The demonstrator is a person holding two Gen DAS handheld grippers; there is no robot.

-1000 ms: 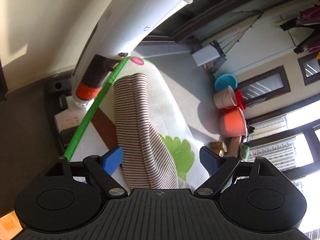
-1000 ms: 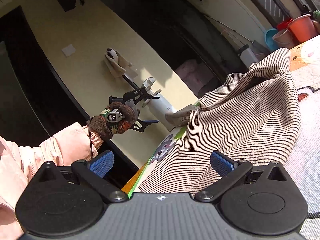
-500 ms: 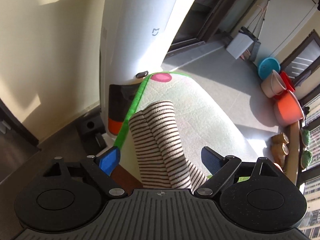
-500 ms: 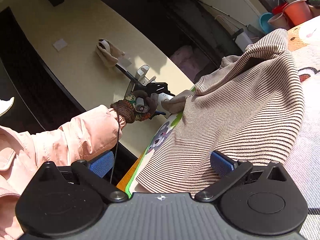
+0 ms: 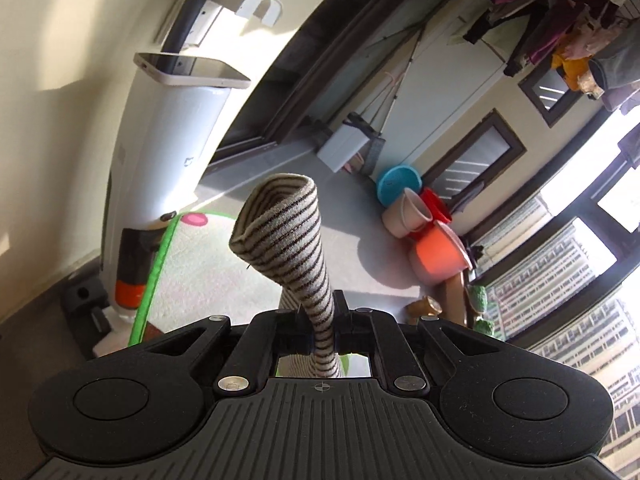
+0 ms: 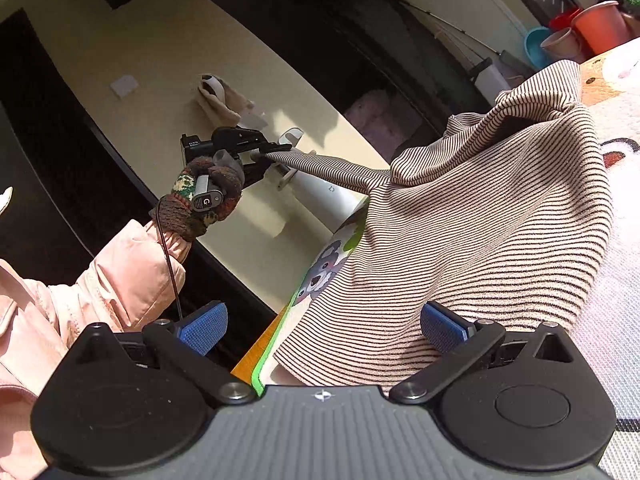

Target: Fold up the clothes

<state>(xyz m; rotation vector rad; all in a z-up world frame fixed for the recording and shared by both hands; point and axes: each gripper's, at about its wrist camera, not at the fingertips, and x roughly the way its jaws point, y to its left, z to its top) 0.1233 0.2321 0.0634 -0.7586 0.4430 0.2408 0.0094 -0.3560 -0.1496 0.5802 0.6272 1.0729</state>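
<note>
A beige shirt with thin dark stripes lies heaped on a printed play mat. My left gripper is shut on the shirt's sleeve, whose cuff sticks up past the jaws. In the right wrist view the left gripper holds that sleeve lifted and stretched out to the left of the heap. My right gripper is open and empty, its blue pads just above the shirt's near hem.
A tall white appliance stands by the mat's green-edged corner. Coloured buckets and basins sit on the balcony floor. The mat's edge runs under my right gripper. A pink-sleeved arm reaches in from the left.
My left gripper has shut on the sleeve and lifted it off the mat, pulling it taut. The right gripper has stayed open over the hem.
</note>
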